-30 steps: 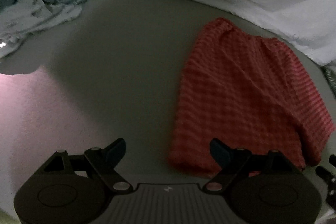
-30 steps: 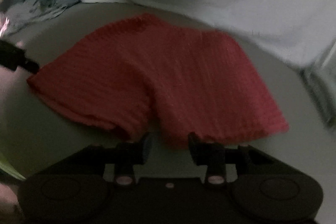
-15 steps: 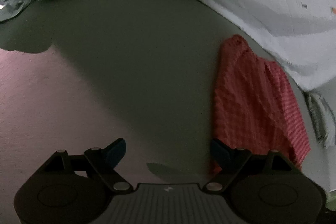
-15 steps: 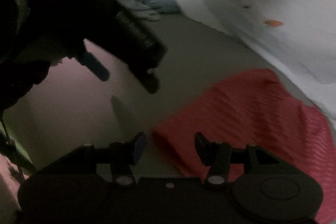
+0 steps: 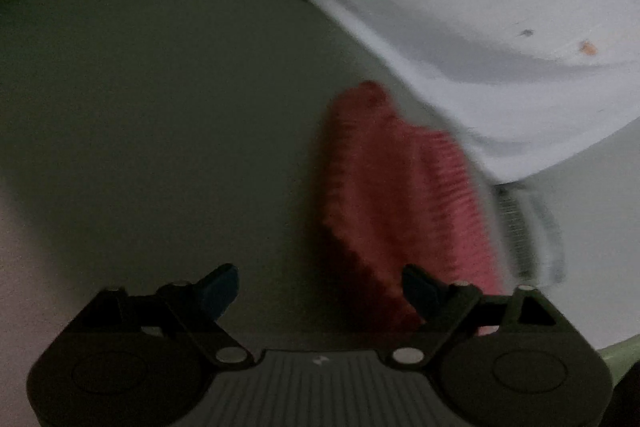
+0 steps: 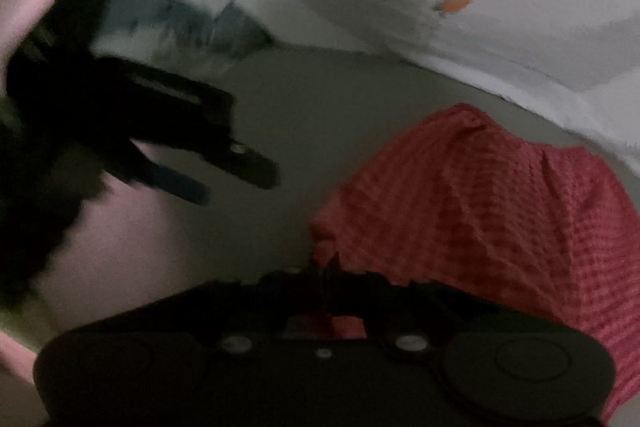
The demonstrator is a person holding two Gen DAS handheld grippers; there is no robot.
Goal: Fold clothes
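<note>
The red shorts [image 6: 500, 219] lie lengthwise near-to-far on the table [image 5: 160, 127]; right gripper [image 6: 325, 269] pinches their near-left corner; left gripper [image 5: 320, 287] gapes wide.

Left claw [image 5: 320, 285]: matte black body with a ribbed grey central plate bearing a small white mark, flanked by two round black housings, each with a faint circular inset. Angled black linkage arms, pinned by silver round-headed screws, carry short fingers with dark blue pads [image 5: 218, 285]. Seen from the right wrist camera, the same tool [image 6: 236, 177] appears as a blurred black shape ending in one blue-tipped and one black prong, a pale screw on the latter. Right claw [image 6: 326, 267]: the same black construction, two round housings, silver screws along the linkage, a small pale dot at the centre; finger colour indistinct in the dim light.
</note>
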